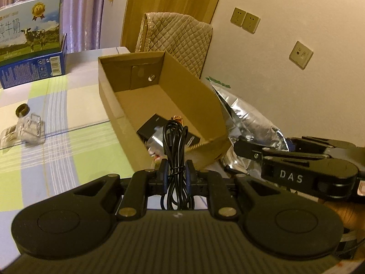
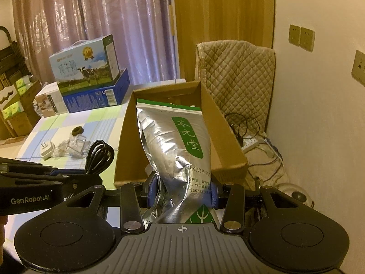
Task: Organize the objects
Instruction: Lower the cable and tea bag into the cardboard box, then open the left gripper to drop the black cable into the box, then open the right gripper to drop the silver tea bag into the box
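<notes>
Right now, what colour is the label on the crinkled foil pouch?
Green with white characters, on the crinkled silver foil pouch; the right wrist view shows it best.

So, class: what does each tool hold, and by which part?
Left tool grips the black cable bundle at its tied middle; right tool grips the foil bag near its bottom.

"DAS" stands in white on the right tongs' (image 1: 230, 157) black arm. "GenRobot.AI" stands on the left tongs' (image 2: 91, 171) arm. The foil pouch (image 2: 175, 150) clamped in the right tongs carries a green label with "元堂". The milk carton (image 1: 29, 34), far beyond the left tongs, reads "牛奶".
</notes>
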### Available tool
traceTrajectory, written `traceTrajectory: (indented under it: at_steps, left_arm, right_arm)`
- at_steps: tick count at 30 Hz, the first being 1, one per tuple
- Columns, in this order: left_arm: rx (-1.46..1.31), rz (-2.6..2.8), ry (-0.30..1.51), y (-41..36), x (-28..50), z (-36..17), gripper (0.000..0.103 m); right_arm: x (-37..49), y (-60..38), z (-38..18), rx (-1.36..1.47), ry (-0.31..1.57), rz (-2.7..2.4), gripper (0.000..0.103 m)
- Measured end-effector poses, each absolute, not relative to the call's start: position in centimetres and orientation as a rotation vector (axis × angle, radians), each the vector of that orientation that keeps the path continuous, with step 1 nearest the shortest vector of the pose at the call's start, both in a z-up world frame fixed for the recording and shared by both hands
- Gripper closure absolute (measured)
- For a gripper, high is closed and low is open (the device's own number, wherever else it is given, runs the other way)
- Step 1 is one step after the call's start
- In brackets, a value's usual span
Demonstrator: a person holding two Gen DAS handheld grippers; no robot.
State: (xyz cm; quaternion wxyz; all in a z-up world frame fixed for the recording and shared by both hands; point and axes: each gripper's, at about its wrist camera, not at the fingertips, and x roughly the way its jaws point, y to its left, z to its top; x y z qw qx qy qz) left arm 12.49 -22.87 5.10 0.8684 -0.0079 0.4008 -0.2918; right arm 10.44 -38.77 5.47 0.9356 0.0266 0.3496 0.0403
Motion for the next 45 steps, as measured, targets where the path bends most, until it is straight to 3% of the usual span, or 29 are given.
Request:
traceTrajectory:
  at_steps: [13, 30, 32, 33, 45]
  left_arm:
    - [-0.039, -0.603, 0.818, -24.7, 18.1, 6.8, 0.092]
    - [0.014, -0.553, 0.87, -27.3, 26.2, 3.3, 0.091]
    - [0.015, -0.545, 0.876, -27.5, 26.6, 2.8, 0.083]
    - [0.015, -0.54, 0.877, -27.5, 26.8, 2.6, 0.068]
    - [-0.02, -0.535, 0.836, -25.8, 26.3, 4.3, 0.067]
  right_arm:
    - [16.9, -39.9, 7.5, 0.027, 0.712, 0.127, 0.062]
    - [24.4, -42.3, 3.6, 0.067, 0.795, 0.101, 0.062]
    - [24.4, -42.4, 3.4, 0.067, 0.799, 0.102, 0.062]
    - [24.4, -42.4, 3.3, 0.068, 0.8, 0.103, 0.062]
    - [24.4, -42.3, 3.2, 0.077, 0.811, 0.112, 0.062]
